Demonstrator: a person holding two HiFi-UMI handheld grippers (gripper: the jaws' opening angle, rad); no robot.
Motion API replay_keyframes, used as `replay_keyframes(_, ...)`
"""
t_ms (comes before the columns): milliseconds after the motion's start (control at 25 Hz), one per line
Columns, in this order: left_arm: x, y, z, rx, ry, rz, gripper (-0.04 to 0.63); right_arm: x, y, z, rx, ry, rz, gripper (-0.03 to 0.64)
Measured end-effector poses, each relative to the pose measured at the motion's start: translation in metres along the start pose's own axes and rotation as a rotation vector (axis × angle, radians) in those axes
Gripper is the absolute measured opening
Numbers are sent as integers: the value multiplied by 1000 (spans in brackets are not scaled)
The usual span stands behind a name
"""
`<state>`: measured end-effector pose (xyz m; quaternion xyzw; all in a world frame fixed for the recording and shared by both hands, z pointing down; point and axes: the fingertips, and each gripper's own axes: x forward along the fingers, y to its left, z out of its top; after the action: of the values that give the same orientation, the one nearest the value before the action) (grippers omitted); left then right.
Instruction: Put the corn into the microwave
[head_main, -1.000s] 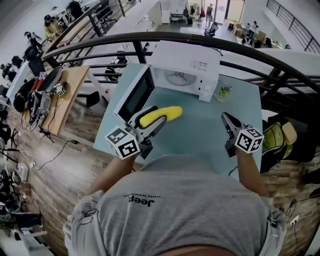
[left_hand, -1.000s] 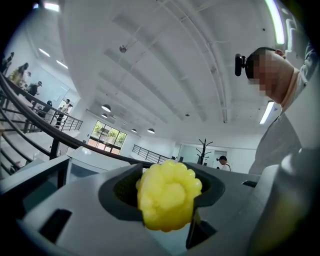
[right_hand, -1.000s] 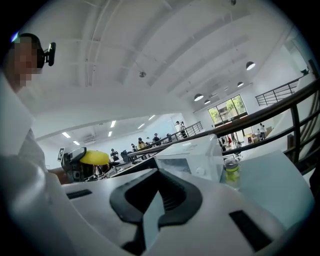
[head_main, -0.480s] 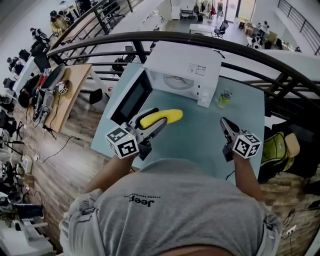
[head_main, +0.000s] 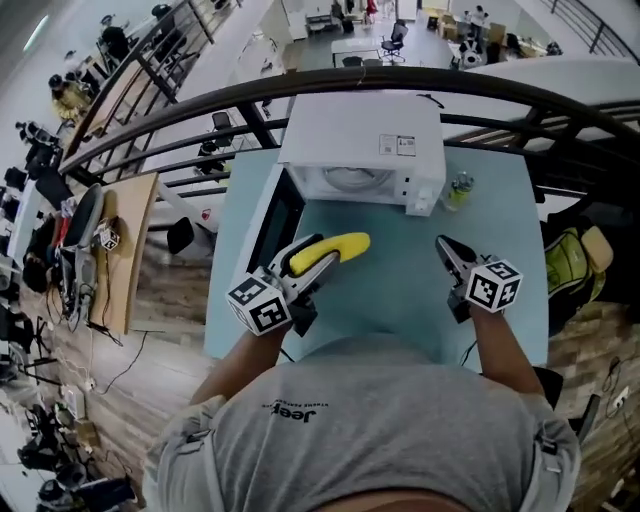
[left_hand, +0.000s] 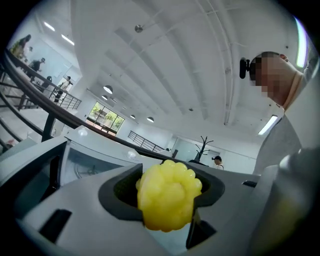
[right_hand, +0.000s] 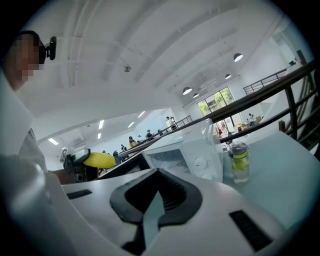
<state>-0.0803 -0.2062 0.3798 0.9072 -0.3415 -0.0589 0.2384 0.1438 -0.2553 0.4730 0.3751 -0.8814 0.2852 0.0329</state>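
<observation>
A pale blue-green desk (head_main: 400, 290) stands beside a curved black metal railing (head_main: 200, 98) on brown wood-plank floor (head_main: 165, 300); round ceiling lamps (left_hand: 107, 90) glow overhead.

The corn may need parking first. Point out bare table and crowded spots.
Bare: the table between the left gripper, holding the corn, and the right gripper, up to the microwave front; also the strip right of the right gripper. Crowded: the far edge with microwave and bottle, and the left side, taken by the open door.
</observation>
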Motion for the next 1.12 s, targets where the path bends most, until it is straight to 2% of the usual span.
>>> replay_keyframes(120,-2,30,5,-2,10,-52,252,25,23,-11,2,25,-25,18)
replay_keyframes(280,-3,52,8,11,-3,-71,252,51,44,-20,-18,71,-25,18)
replay_keyframes(760,-16,68,-6,1,-27,31,252,82,42,-9,-96,117,29,18)
replay_keyframes(1120,7,61,-11,15,-8,22,252,86,39,-4,-126,100,50,18)
